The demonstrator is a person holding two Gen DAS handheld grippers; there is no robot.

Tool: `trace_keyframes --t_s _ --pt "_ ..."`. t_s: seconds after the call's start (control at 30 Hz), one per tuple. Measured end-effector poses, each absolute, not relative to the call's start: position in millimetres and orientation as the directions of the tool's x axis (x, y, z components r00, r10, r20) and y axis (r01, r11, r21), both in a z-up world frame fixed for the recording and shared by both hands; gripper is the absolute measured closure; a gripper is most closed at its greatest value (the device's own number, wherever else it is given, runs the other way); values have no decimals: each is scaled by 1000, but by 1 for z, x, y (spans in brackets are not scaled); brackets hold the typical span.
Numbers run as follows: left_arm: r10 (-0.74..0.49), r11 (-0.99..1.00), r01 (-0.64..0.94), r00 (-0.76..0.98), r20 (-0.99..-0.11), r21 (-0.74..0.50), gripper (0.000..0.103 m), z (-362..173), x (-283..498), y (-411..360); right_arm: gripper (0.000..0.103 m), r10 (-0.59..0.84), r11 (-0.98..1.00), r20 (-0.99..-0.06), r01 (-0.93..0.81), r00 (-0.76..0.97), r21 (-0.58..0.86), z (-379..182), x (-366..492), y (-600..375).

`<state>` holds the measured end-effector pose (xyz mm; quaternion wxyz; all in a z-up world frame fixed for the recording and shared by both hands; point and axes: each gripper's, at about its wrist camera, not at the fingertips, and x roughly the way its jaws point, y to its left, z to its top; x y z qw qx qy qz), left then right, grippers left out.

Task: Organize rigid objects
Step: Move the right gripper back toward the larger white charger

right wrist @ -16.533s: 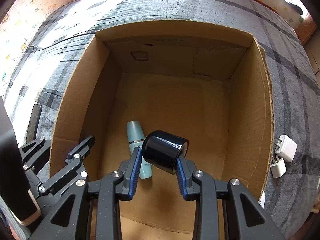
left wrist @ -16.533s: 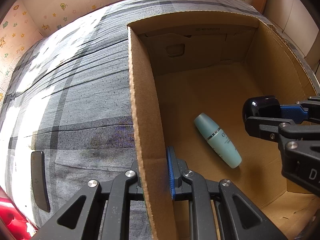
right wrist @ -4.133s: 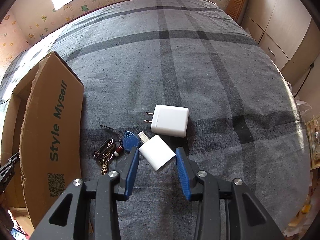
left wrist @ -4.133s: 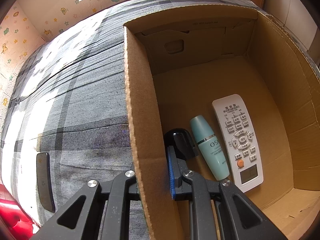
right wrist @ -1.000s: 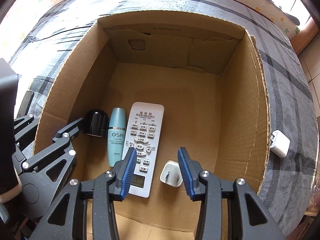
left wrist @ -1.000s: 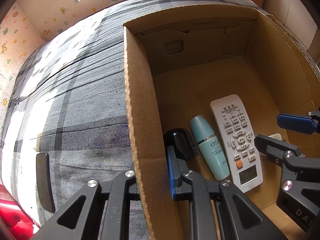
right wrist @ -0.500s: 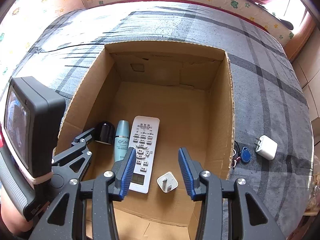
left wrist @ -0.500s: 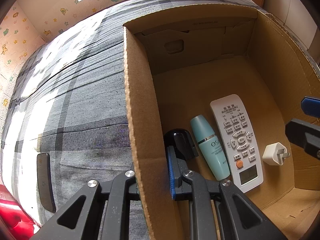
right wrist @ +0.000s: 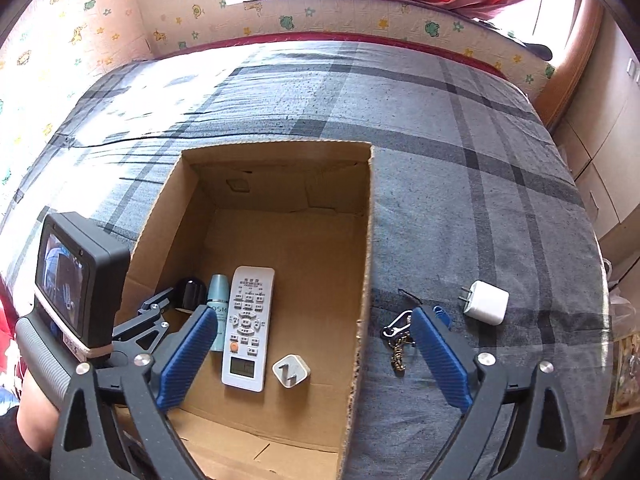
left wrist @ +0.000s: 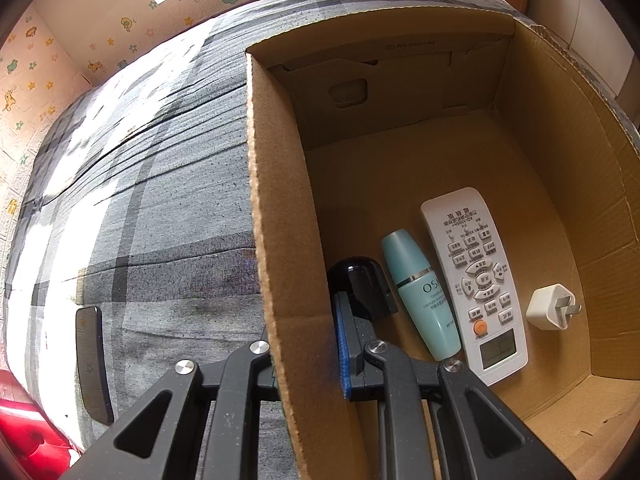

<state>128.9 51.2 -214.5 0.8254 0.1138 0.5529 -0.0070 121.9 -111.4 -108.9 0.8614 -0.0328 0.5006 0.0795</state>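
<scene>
Left wrist view: my left claw [left wrist: 306, 354] is pinching the left wall of the cardboard box [left wrist: 276, 216], one finger inside, one outside. Lying in a row on the box floor: black cap [left wrist: 360, 280], teal bottle [left wrist: 420, 296], white remote [left wrist: 476, 280], small white charger [left wrist: 550, 307]. A dark phone [left wrist: 93, 364] is lying on the grey plaid bed [left wrist: 152, 200].

Right wrist view: my right claw [right wrist: 314, 364] is hovering above the box's right wall, spread wide, gripping nothing. Keys [right wrist: 398, 338] and a larger white charger [right wrist: 486, 302] are lying on the bed, outside the box.

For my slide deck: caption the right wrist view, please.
Open right gripper above box holding remote; charger and keys remain outside.
</scene>
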Motion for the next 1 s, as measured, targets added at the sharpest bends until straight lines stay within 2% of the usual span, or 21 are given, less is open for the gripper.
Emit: trace_keyframes --t_s 0.27,0.57,1.0 --pt "109 975 137 391 -914 175 86 -214 128 53 0 82 995 -855 -93 512 40 -99 125 -153" --pt "110 974 138 394 -913 177 86 -214 127 54 0 -27 999 -847 29 531 -14 -105 135 -204" --pt "119 972 141 391 -913 186 86 -213 128 52 0 -64 988 -892 156 447 7 -161 171 -266"
